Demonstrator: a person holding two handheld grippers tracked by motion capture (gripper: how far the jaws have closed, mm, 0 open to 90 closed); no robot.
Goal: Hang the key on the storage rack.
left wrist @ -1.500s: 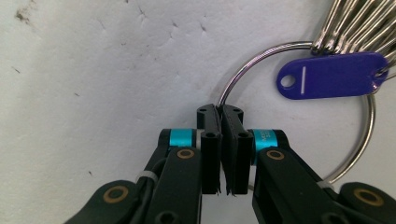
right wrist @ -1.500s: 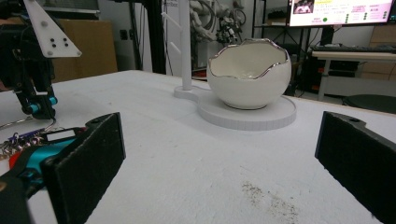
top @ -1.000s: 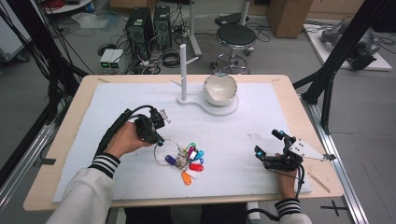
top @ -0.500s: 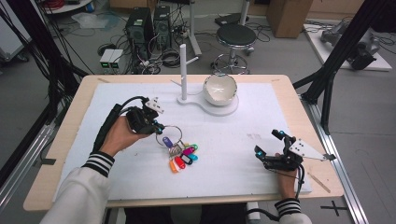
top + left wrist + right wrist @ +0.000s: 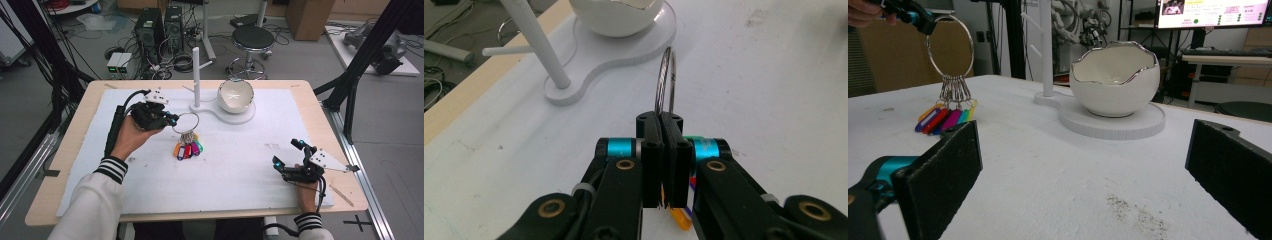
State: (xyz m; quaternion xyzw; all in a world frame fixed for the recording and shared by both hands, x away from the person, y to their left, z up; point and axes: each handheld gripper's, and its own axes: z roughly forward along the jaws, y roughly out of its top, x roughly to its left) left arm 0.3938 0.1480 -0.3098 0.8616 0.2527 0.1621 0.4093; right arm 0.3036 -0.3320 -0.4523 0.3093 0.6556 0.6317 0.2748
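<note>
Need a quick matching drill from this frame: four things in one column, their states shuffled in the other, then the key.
1. left gripper
2. right gripper
3. key ring
4. eggshell bowl

A. sits on the white stand base
B. jaws wide open, low over the mat
C. shut on the ring's rim
D. held upright, coloured tags trailing on the mat

Pairs: 1-C, 2-B, 3-D, 4-A

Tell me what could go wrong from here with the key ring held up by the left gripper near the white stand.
1. The left gripper pinches only the thin rim of the key ring; the ring could pivot or slip between the jaws.
2. The coloured tags trail on the table; moving sideways may drag or snag them.
3. The white stand and eggshell bowl sit close by; a swinging ring could knock them.
</note>
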